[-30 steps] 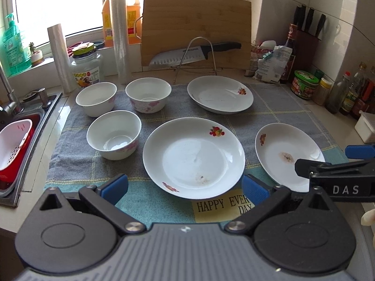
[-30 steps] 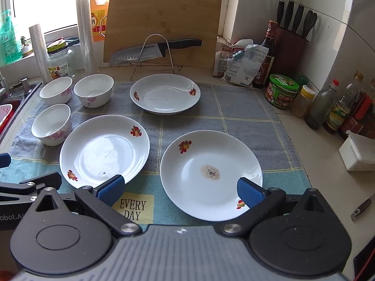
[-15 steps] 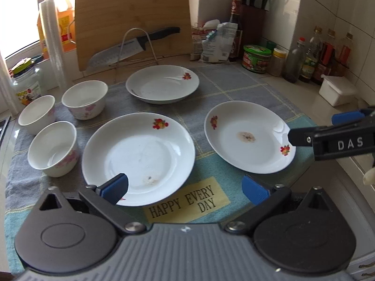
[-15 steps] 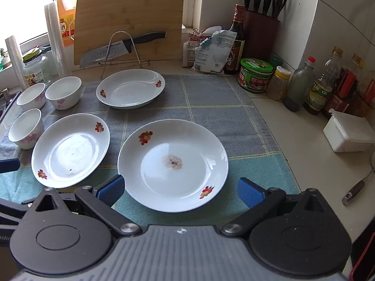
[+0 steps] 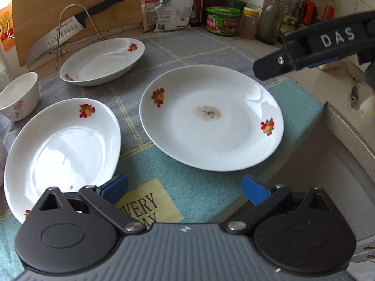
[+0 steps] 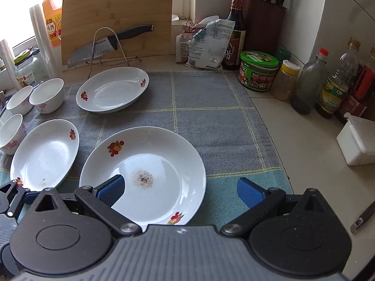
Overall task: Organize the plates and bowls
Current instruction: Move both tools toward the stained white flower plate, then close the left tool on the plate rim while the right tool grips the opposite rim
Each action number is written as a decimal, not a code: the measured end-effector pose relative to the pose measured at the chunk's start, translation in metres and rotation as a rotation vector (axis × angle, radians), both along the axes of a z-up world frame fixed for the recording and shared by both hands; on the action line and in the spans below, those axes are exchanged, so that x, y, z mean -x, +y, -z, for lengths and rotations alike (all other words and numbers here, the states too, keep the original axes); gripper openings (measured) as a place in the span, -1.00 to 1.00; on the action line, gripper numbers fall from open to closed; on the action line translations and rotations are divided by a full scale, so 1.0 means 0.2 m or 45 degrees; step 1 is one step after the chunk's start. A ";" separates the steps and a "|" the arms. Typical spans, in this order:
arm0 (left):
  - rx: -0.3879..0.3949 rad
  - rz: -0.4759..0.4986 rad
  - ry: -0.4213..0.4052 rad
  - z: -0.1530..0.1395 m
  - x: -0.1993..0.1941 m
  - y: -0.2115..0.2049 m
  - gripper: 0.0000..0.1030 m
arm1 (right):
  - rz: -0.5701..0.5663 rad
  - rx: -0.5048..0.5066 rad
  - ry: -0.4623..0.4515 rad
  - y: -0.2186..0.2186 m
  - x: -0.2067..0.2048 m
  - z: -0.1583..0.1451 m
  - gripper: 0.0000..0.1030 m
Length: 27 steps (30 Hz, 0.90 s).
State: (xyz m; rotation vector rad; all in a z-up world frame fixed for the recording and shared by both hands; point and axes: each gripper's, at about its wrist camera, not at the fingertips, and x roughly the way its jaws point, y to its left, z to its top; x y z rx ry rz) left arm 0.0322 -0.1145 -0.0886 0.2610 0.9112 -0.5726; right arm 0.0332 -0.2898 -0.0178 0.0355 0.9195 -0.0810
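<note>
Three white plates on the cloth, stained plate (image 6: 150, 164) just ahead of the right claw (image 6: 180, 188), two more plates (image 6: 44, 154) (image 6: 112, 90) ahead-left, three bowls (image 6: 46, 94) far left, both claws wide and empty, left claw (image 5: 185, 188) facing the same plate.

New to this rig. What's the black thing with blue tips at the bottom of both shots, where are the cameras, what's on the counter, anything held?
No robot arm: a person carries a two-finger tool in each hand, with a fisheye camera on each looking forward along its fingers. The left tool fills the bottom of the left wrist view, the right tool that of the right wrist view. Both are open and hold nothing. On the checked cloth lie three white plates: a stained plate nearest the right tool, a left plate, a far plate. Three small bowls stand at the left edge. A knife leans behind.
</note>
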 end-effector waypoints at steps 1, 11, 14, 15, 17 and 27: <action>-0.004 -0.003 0.008 0.01 -0.01 -0.02 0.99 | -0.006 -0.010 0.004 -0.02 -0.02 0.01 1.00; -0.034 -0.009 0.011 0.10 -0.06 -0.14 0.99 | -0.074 -0.048 0.064 -0.18 -0.24 0.13 1.00; -0.036 0.012 -0.005 0.11 -0.06 -0.17 0.99 | -0.087 -0.063 0.082 -0.21 -0.29 0.16 1.00; -0.034 0.018 -0.016 0.11 -0.06 -0.17 1.00 | -0.097 -0.064 0.087 -0.21 -0.30 0.17 1.00; -0.024 0.032 -0.031 0.11 -0.06 -0.19 1.00 | -0.111 -0.057 0.094 -0.22 -0.34 0.19 1.00; 0.015 0.044 -0.072 0.13 -0.04 -0.21 1.00 | -0.204 -0.100 0.123 -0.25 -0.47 0.24 1.00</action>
